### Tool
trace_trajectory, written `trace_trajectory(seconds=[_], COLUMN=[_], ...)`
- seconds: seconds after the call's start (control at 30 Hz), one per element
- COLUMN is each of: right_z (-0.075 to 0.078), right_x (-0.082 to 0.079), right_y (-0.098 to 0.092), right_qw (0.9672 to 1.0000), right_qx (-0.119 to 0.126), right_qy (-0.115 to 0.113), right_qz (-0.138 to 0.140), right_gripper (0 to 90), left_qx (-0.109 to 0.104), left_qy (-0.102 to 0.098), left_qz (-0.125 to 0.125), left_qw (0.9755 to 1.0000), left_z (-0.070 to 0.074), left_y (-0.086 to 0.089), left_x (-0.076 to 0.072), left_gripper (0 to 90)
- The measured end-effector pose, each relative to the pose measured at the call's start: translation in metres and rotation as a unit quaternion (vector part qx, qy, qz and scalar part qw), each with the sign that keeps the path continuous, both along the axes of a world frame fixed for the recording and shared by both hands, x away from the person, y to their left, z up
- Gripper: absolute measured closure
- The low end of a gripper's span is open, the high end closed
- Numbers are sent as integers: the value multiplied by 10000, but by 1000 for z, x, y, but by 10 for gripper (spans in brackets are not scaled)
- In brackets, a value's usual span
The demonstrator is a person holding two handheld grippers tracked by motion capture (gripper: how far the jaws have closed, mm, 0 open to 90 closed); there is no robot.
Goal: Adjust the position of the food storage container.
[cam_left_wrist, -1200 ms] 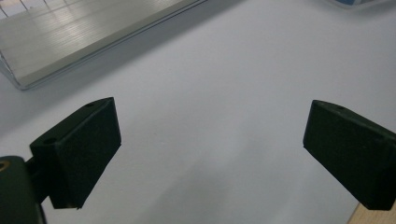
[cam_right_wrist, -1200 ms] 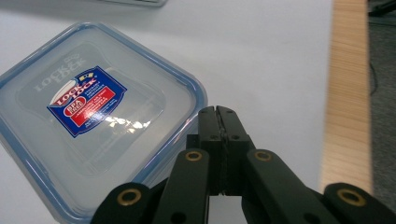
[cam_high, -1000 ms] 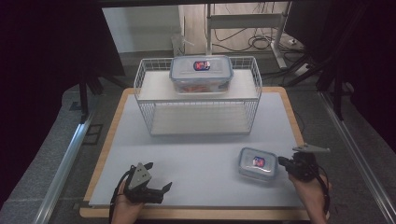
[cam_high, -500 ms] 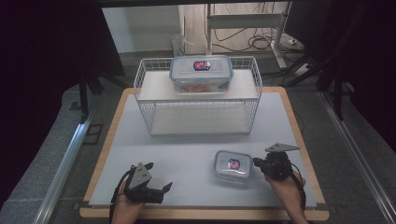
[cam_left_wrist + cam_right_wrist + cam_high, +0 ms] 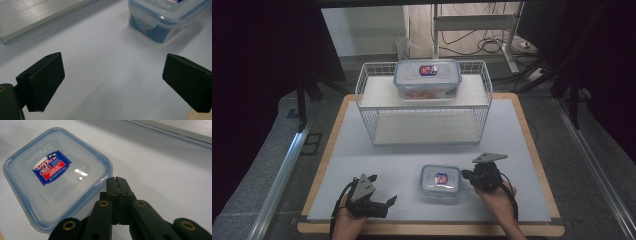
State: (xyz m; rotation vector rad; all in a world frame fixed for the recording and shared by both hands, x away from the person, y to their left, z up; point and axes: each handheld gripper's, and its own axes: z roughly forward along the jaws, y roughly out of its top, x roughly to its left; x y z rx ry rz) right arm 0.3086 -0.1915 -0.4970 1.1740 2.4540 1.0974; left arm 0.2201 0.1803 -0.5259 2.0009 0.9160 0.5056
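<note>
Small lidded box (image 5: 440,181): near worktop (image 5: 362,160) front edge, contents unclear.
Right tool (image 5: 468,176): jaws together, tips against box's side.
Left tool (image 5: 389,201): jaws apart, empty.
Large box (image 5: 427,79): atop wire rack (image 5: 367,107), orange contents.

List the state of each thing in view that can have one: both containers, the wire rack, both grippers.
small container: lid on, flat on the mat, right gripper's closed tips against its side
large container: lid on, resting on the rack's top shelf
wire rack: upright, lower shelf bare
left gripper: jaws wide open, nothing between them
right gripper: jaws shut, holding nothing
</note>
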Motion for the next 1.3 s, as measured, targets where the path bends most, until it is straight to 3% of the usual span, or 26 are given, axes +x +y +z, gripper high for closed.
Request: trace_trajectory(seconds=[0.07,0.2,0.27,0.4,0.53,0.57,0.6,0.63,0.67,0.7,0.73,0.77,0.8,1.0,1.1,1.3], right_z=[-2,-4,-4,4,6,7,7,8,8,8,8,8,8,2,0,-6], right_x=[1,0,1,-1,-5,-8,-8,-12,-12,-14,-14,-15,-15,-18,-18,-16], right_y=[14,23,22,5,-2,-5,-5,-8,-8,-11,-11,-15,-15,-22,-22,-21], right_qw=[9999,9996,9995,9997,9993,9988,9988,9982,9982,9978,9978,9975,9975,9967,9962,9970], right_qx=[8,-62,-62,28,34,17,17,2,2,10,10,66,66,220,298,206], right_qy=[17,19,20,-169,-283,-386,-386,-496,-496,-563,-563,-601,-601,-541,-514,-340], right_qz=[127,260,323,197,250,303,303,342,342,356,356,375,375,560,643,661], right_gripper=[900,900,886,799,719,646,646,566,566,483,483,400,400,174,121,95], left_qx=[6,15,6,-72,-35,-12,-12,18,18,50,50,63,63,71,102,118], left_qy=[10,29,88,330,402,413,413,416,416,418,418,418,418,421,424,442], left_qz=[-18,-25,-23,-52,-69,-77,-77,-82,-82,-82,-82,-79,-79,-67,-73,-70], left_qw=[10000,10000,10000,9994,9992,9991,9991,9991,9991,9991,9991,9991,9991,9991,9990,9989], left_z=[0,1,1,0,-1,-1,-1,-1,-1,-2,-2,-2,-2,-3,-4,-5], left_y=[0,0,1,2,1,0,0,0,0,0,0,0,0,1,1,2], left_x=[0,-1,-1,2,2,2,2,2,2,2,2,2,2,3,3,4], left_gripper=[39,39,41,51,54,54,54,54,55,55,55,56,56,56,56,55])
